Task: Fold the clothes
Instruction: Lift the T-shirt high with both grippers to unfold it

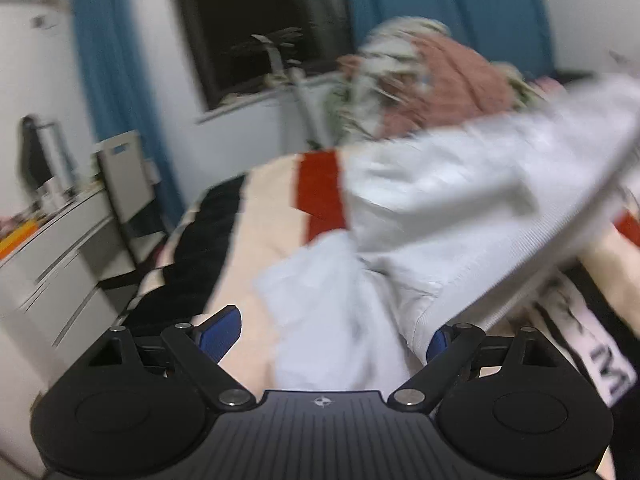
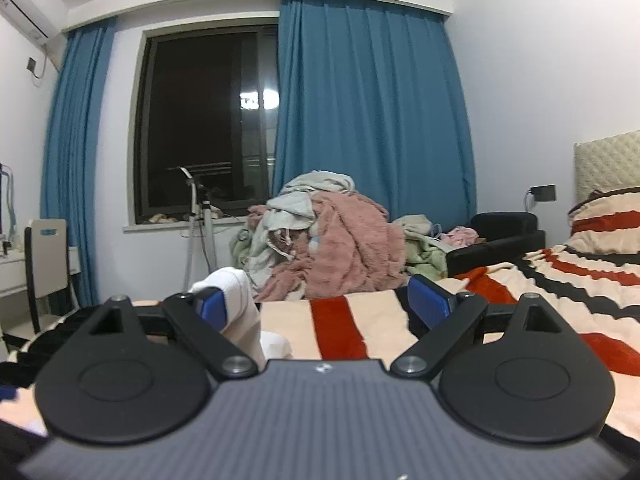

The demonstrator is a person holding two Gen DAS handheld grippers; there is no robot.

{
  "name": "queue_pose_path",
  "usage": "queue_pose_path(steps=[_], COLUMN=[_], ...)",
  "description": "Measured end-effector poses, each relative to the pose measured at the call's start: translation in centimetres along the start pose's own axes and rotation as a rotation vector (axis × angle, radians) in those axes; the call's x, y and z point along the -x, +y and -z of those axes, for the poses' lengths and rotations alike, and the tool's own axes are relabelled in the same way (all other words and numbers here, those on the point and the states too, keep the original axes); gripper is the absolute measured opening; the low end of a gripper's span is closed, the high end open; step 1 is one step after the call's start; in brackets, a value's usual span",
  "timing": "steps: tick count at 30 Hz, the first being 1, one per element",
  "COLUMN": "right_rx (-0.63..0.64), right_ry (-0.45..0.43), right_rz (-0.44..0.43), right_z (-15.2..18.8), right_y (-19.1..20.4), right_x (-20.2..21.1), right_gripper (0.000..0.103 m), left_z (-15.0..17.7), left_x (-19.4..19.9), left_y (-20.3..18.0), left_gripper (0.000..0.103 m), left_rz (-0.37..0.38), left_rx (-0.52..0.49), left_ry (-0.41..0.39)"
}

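Lying rumpled on the striped bed, a white garment spreads between the open jaws of the left gripper. It looks soft, light and floppy; an edge or corner seems best to grasp. Right gripper, jaws open, shows the clothes pile sharply, blurred in the left view.
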State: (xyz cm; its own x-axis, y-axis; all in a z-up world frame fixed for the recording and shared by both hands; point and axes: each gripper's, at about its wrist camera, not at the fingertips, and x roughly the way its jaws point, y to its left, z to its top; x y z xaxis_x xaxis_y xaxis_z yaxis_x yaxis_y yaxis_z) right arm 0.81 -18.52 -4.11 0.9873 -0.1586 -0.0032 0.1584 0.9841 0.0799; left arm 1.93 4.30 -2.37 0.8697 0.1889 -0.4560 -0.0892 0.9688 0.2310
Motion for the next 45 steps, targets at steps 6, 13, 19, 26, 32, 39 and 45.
queue_pose_path(steps=[6,13,19,26,32,39,45], right_rx=[-0.01,-0.077,-0.051,-0.095,-0.018,0.019,0.049], right_ry=[0.122,0.067,-0.144,-0.314,-0.457,-0.407,-0.203], right_rz=[0.043,0.002,-0.076,-0.157,-0.151,-0.151,-0.173], right_z=[1.1,-3.9,-16.2,-33.0,-43.5,-45.8,-38.7], right_y=[-0.9,0.1,0.5,-1.0,-1.3,-1.8,-1.8], right_x=[-0.6,2.8,7.2,12.1,15.4,12.9,4.9], right_gripper=[0.092,0.092,0.092,0.092,0.092,0.093,0.092], left_z=[-1.3,-4.0,-11.8,-23.8,-32.2,-34.1,-30.9], left_x=[5.4,14.4,25.2,39.0,47.0,44.4,29.7], left_y=[5.2,8.6,11.6,14.6,16.6,14.3,12.2], left_gripper=[0.099,0.099,0.1,0.103,0.103,0.103,0.103], left_rz=[-0.042,-0.082,-0.119,-0.116,-0.091,-0.079,-0.03], left_rx=[0.267,0.486,0.47,0.445,0.43,0.345,0.321], left_ry=[-0.187,-0.368,-0.636,-0.875,-0.964,-0.922,-0.739])
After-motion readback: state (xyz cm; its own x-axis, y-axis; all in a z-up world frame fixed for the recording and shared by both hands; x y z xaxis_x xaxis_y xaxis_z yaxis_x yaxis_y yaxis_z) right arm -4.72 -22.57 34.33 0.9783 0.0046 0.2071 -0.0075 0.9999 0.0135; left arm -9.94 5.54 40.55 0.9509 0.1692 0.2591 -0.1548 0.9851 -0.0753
